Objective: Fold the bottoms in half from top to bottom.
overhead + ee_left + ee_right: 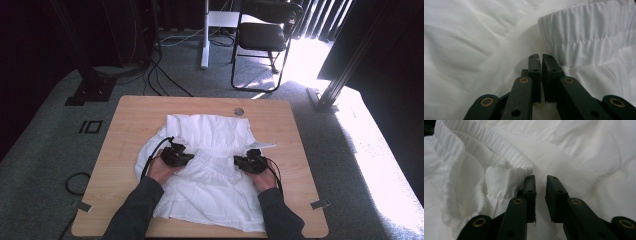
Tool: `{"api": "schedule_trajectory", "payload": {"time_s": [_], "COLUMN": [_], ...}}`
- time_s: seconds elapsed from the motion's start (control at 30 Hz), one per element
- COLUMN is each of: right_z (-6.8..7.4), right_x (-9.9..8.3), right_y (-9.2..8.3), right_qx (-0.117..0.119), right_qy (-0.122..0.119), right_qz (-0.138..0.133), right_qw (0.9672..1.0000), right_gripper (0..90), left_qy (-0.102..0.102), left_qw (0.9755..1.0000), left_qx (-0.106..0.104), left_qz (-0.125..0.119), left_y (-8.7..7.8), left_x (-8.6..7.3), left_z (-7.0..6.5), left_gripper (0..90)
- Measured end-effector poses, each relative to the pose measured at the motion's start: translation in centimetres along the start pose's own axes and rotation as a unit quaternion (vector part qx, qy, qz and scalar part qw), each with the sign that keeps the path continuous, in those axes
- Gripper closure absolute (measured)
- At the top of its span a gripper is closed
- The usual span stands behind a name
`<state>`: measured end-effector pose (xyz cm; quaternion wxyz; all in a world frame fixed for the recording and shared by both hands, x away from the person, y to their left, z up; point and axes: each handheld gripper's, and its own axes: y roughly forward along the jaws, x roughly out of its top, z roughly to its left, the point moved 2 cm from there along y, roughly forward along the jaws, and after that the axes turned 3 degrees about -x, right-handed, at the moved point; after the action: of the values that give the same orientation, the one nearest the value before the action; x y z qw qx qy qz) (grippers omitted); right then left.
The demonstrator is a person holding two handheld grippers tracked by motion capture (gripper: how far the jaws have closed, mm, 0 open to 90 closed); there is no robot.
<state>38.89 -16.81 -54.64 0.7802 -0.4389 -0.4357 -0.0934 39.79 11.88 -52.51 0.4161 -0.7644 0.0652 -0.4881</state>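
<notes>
Left gripper (181, 156): resting low on the white garment (210, 190), its jaws drawn together with only a hairline slit showing between the pads in the left gripper view (541, 65), and nothing visibly pinched there. Right gripper (246, 161): likewise lying on the cloth, its jaws standing a narrow gap apart in the right gripper view (541, 187), with bare fabric showing through the gap and no fold caught between the pads. White garment, nearest each tool: spreading directly under both sets of jaws; a gathered, ribbed elastic band (589, 32) is lying just beside the left gripper's right-hand jaw and running off ahead of it, and the same band (499, 167) is bunching against the right gripper's left-hand jaw. Between the two grippers: the shirred band is stretching across the middle of the garment. Beyond the tools: the smoother upper portion of the garment is lying flat toward the far edge of the wooden table (125, 120). Farther still: a black folding chair (265, 35) is standing on the grey carpet, well apart from the table.
</notes>
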Motion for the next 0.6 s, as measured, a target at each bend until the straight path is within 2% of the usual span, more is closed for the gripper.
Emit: {"api": "schedule_trajectory", "payload": {"time_s": [0.03, 0.07, 0.1, 0.13, 0.17, 0.2, 0.33, 0.4, 0.43, 0.47, 0.5, 0.6], "right_z": [0.7, 1.0, 1.3, 1.6, 1.6, 2.4, 3.2, 3.4, 3.4, 3.4, 3.3, 3.5], "right_x": [-0.5, -0.6, -0.8, -1.0, -1.0, -1.6, -2.4, -2.5, -2.3, -2.3, -1.8, -1.2], "right_y": [-0.7, -0.9, -1.1, -1.4, -1.4, -1.9, -2.8, -3.1, -3.5, -3.5, -3.6, -3.0], "right_qx": [0.014, 0.016, 0.023, 0.033, 0.033, 0.047, 0.072, 0.073, 0.067, 0.067, 0.053, 0.051], "right_qy": [-0.014, -0.021, -0.029, -0.034, -0.034, -0.054, -0.069, -0.073, -0.073, -0.073, -0.065, -0.061], "right_qz": [-0.002, -0.005, -0.006, -0.006, -0.006, -0.008, -0.010, -0.013, -0.029, -0.029, -0.039, -0.034], "right_qw": [0.9998, 0.9996, 0.9993, 0.9988, 0.9988, 0.9974, 0.9950, 0.9946, 0.9946, 0.9946, 0.9957, 0.9962], "right_gripper": [76.8, 76.5, 76.2, 75.6, 75.6, 74.1, 71.6, 71.6, 69.7, 69.7, 69.1, 65.8], "left_qy": [0.020, 0.020, 0.033, 0.039, 0.039, 0.052, 0.062, 0.062, 0.071, 0.071, 0.074, 0.070], "left_qw": [0.9997, 0.9997, 0.9993, 0.9991, 0.9991, 0.9985, 0.9977, 0.9977, 0.9967, 0.9967, 0.9963, 0.9969], "left_qx": [-0.010, -0.010, -0.017, -0.017, -0.017, -0.015, -0.020, -0.020, -0.027, -0.027, -0.031, -0.030], "left_qz": [-0.003, -0.003, -0.002, 0.002, 0.002, 0.006, 0.015, 0.015, 0.028, 0.028, 0.029, 0.021], "left_y": [-0.4, -0.4, -0.7, -0.7, -0.7, -0.9, -1.4, -1.4, -1.3, -1.3, -1.3, -1.6], "left_x": [-0.6, -0.6, -1.1, -1.3, -1.3, -1.8, -3.1, -3.1, -3.9, -3.9, -4.2, -4.2], "left_z": [-1.5, -1.5, -2.5, -2.8, -2.8, -3.4, -4.5, -4.5, -5.1, -5.1, -5.3, -5.2], "left_gripper": [85.8, 85.4, 85.1, 84.6, 83.7, 83.3, 82.1, 81.5, 80.4, 80.2, 80.0, 77.2]}}
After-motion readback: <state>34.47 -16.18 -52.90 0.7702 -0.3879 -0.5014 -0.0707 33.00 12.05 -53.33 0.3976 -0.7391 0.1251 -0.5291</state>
